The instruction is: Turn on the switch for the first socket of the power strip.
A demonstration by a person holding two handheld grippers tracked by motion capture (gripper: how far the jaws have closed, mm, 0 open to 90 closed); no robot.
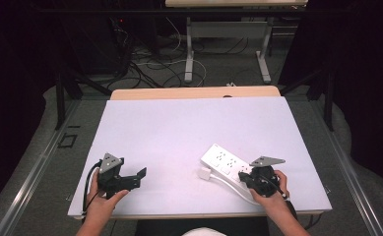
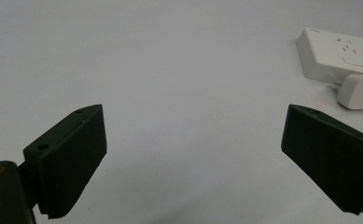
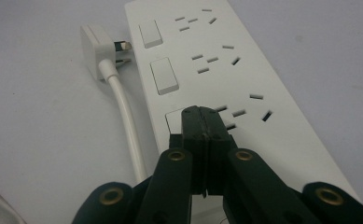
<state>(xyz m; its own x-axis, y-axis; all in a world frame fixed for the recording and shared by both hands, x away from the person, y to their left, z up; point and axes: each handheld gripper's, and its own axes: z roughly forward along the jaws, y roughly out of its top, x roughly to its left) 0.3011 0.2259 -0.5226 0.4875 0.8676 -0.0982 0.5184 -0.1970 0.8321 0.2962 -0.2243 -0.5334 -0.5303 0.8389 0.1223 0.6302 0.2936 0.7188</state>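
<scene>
Two grippers, one power strip (image 1: 227,163) near the tabletop's front-right corner.
Right gripper (image 3: 202,122), jaws pressed together on nothing, sits on its third switch; likely pressing, so push straight down. Left gripper (image 2: 193,154) gapes wide, empty, front-left.

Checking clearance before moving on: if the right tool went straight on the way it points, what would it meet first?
Probably the white power strip: the right tool, jaws shut, points at its top face by the nearest switch. Whether it already touches is unclear.
</scene>
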